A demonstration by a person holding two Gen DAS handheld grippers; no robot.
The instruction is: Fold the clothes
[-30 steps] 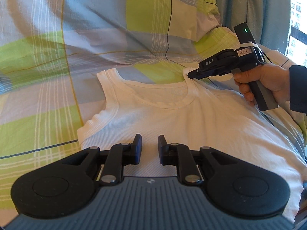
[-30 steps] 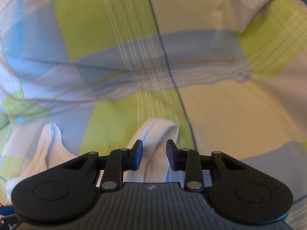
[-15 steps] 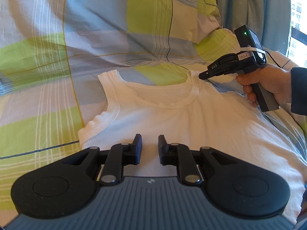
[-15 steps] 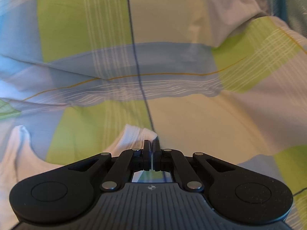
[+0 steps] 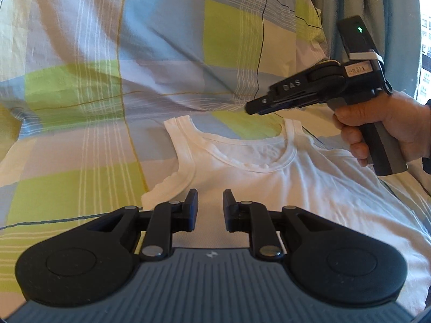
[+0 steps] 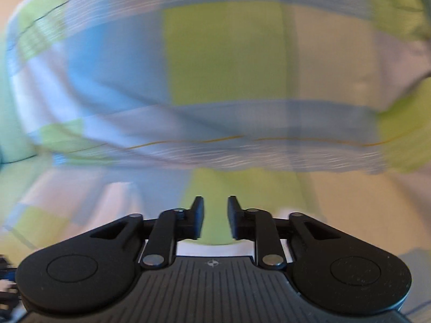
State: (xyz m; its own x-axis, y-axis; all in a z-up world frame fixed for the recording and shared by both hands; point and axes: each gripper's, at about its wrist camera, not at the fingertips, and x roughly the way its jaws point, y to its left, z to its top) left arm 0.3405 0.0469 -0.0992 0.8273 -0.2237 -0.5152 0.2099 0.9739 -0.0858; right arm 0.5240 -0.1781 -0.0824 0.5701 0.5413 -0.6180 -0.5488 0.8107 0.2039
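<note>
A white tank top [image 5: 269, 185] lies flat on the checked bed sheet [image 5: 67, 167], neckline away from me. Both shoulder straps rest on the sheet. My left gripper [image 5: 210, 196] hovers low over the top's left side, below the armhole, its jaws a little apart with nothing between them. A hand [image 5: 382, 126] holds my right gripper [image 5: 249, 106] in the air just above and beyond the right strap [image 5: 292, 132]. In the blurred right wrist view that gripper [image 6: 215, 202] has its jaws opening and empty.
A bulky pillow or duvet [image 5: 188, 40] in the same green, blue and cream check rises behind the top. A grey-green curtain [image 5: 336, 2] and a bright window [image 5: 425, 40] stand at the far right. Bare sheet stretches to the left.
The right gripper closed on the right shoulder strap, then let it go and lifted up and away. The strap now lies flat. The left gripper stayed nearly still.
</note>
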